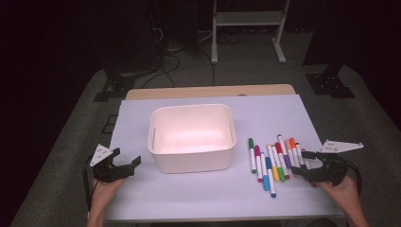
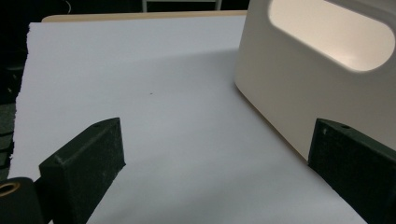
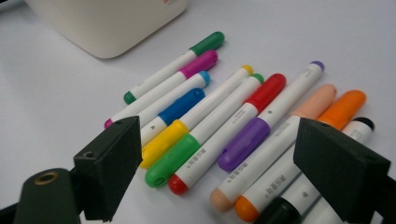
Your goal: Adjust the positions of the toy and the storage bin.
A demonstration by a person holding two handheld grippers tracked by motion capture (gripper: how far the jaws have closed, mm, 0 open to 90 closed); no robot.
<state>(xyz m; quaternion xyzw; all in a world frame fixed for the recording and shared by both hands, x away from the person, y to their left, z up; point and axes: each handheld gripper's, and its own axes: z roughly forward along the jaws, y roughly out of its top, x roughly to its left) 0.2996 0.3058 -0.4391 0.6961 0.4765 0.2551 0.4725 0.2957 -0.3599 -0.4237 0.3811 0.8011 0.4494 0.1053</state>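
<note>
- Lower left of the high view: the left gripper [image 1: 124, 163] hovers over the white surface [image 1: 198, 198], jaws apart with nothing between them, just beside the bin's left wall.
- Centre of the frame: the white bin [image 1: 191, 163] stands upright and looks empty, its handle slot [image 2: 334, 35] seen close in the left gripper view.
- Right of centre: the markers [image 1: 274, 163] lie side by side in a loose row on the surface, near the bin, all capped. Their long axes run roughly from the near edge toward the far edge, fanning slightly.
- Lower right: the right gripper [image 1: 303, 163] sits at the row's right end, jaws wide apart and gripping nothing, above the orange marker [image 3: 303, 149] and its neighbours.
- Judged step: the approach for a first pick. The next move likely calls for lowering across one barrel, closing squarely on it, then carrying it to the bin.
</note>
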